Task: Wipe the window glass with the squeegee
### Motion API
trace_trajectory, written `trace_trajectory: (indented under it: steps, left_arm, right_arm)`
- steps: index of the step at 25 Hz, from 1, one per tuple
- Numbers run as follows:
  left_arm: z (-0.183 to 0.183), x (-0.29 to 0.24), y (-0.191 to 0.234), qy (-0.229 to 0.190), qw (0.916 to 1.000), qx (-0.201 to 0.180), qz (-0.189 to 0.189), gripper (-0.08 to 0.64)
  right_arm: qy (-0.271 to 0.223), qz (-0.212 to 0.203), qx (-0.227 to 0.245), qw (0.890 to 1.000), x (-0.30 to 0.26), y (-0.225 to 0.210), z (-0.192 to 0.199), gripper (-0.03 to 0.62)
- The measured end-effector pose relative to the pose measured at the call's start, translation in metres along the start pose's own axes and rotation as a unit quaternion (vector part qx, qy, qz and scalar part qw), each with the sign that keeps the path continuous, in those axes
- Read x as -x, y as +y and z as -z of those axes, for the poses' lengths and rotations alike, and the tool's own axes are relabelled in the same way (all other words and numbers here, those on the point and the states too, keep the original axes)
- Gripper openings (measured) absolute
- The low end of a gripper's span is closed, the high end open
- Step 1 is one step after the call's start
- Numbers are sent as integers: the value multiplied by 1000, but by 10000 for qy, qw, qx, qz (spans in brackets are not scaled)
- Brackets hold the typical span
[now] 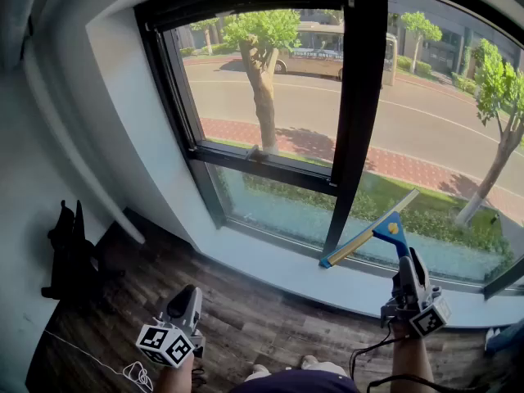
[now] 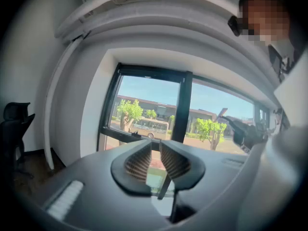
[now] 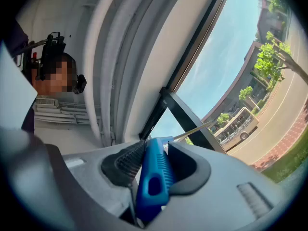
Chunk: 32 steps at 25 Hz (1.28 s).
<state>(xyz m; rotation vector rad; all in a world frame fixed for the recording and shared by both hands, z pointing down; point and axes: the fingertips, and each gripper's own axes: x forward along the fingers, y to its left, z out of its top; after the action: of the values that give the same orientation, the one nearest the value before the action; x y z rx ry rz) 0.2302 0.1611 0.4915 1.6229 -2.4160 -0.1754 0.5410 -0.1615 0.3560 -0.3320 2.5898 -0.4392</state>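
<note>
My right hand-held gripper (image 3: 154,162) is clenched on the blue handle of the squeegee (image 1: 391,229), both jaws pressed flat against the handle's ribbed sides. The squeegee rises straight ahead of this hand-held gripper, and its long blade slants across the lower right pane of the window glass (image 1: 458,248), low end out to the left near the foot of the dark mullion (image 1: 360,113), high end up to the right. I cannot tell whether the blade edge touches the glass. My left hand-held gripper (image 2: 155,160) is released, its jaws a little apart with the window showing through the narrow gap. It hangs well to the left of the right one, lower, over the wooden floor (image 1: 246,318), short of the white sill (image 1: 270,264).
</note>
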Motion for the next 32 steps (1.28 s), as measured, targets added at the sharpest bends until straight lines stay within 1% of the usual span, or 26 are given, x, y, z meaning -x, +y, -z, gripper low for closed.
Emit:
trace_trajectory:
  steps: [4, 7, 9, 12, 13, 15, 17, 19, 22, 24, 28, 32]
  left_arm:
    - [4, 8, 2, 48, 9999, -100, -14, 52]
    - [5, 15, 7, 40, 9999, -109, -95, 51]
    - [5, 21, 9, 13, 9999, -32, -95, 45]
    - [4, 28, 17, -2, 10000, -7, -70, 44]
    - [4, 31, 22, -3, 10000, -34, -91, 44]
    - [3, 35, 30, -75, 9999, 35, -95, 44]
    - [3, 38, 37, -114, 9998, 116, -66, 38]
    - [4, 47, 54, -98, 9998, 142, -140, 37]
    - [-7, 61, 81, -164, 9991, 270, -265, 37]
    - [-14, 62, 90, -169, 9993, 269, -197, 34]
    - [-17, 64, 105, -28, 9999, 114, -1, 32]
    - [-18, 57, 117, -75, 9999, 119, 46, 31]
  right_arm:
    - [73, -35, 185, 9998, -1, 9, -8, 152]
    - [104, -56, 89, 9999, 11, 0, 2, 150]
    - [90, -87, 31, 9999, 12, 6, 6, 150]
    - [168, 28, 102, 9998, 20, -2, 24, 150]
    - [210, 13, 143, 9997, 21, -3, 32, 152]
    - [260, -54, 239, 9994, 21, -2, 42, 150]
    - [274, 36, 149, 9995, 13, 10, 47, 150]
    - [281, 148, 1, 9995, -1, 21, 54, 152]
    - [312, 52, 51, 9995, -18, 31, 72, 150]
    - [245, 29, 75, 9997, -23, 42, 77, 150]
    - [109, 143, 90, 9998, -14, 66, 80, 150]
    - [208, 130, 73, 9997, -18, 75, 88, 150]
